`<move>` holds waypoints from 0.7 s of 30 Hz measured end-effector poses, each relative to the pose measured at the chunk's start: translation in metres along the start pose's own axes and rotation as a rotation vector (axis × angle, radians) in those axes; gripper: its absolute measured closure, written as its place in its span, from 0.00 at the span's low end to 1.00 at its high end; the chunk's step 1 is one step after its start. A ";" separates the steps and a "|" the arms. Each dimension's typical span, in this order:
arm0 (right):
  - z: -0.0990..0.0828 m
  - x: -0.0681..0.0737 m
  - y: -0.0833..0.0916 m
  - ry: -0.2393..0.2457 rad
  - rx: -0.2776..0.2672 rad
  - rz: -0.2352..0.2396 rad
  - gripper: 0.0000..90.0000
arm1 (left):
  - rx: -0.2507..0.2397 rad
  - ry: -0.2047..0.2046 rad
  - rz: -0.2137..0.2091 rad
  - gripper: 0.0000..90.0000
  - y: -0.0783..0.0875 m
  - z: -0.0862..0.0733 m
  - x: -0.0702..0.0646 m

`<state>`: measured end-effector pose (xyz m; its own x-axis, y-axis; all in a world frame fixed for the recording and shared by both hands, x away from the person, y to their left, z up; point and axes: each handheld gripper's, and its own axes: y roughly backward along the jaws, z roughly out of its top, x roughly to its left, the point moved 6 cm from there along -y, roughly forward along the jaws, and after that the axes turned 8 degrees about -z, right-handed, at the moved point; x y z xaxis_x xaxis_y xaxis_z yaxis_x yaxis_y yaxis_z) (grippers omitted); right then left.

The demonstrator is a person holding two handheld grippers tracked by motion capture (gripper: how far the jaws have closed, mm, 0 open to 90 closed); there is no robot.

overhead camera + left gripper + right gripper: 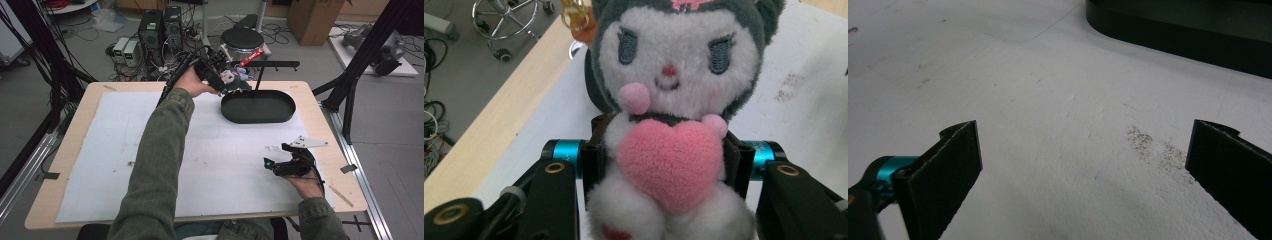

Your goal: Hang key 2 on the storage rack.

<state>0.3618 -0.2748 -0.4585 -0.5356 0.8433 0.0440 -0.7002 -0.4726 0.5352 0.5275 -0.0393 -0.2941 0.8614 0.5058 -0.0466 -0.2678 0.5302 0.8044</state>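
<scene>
My left gripper (226, 80) pinches the plush toy (674, 125) upright at the black tray's (260, 117) far-left rim, tray just right; my right gripper (280, 162) rests spread, well apart.

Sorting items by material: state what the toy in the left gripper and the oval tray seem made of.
Plush toy: soft fabric, fuzzy white, grey and pink pile, stitched face. Oval tray: probably plastic or painted metal, smooth matte black wall; the look leaves it open.
</scene>
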 end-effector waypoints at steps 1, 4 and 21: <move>0.000 0.000 0.000 0.000 0.000 0.000 0.01 | 0.000 0.000 0.000 0.56 0.000 0.000 0.000; 0.000 -0.001 0.000 0.003 0.000 0.000 0.01 | -0.016 0.009 0.011 0.56 -0.002 0.013 0.001; -0.001 -0.003 -0.001 -0.002 0.003 0.003 0.01 | -0.048 0.041 0.053 0.56 -0.017 0.057 0.001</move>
<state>0.3635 -0.2771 -0.4603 -0.5366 0.8425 0.0476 -0.6969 -0.4743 0.5379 0.5574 -0.0867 -0.2735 0.8270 0.5614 -0.0296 -0.3340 0.5330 0.7774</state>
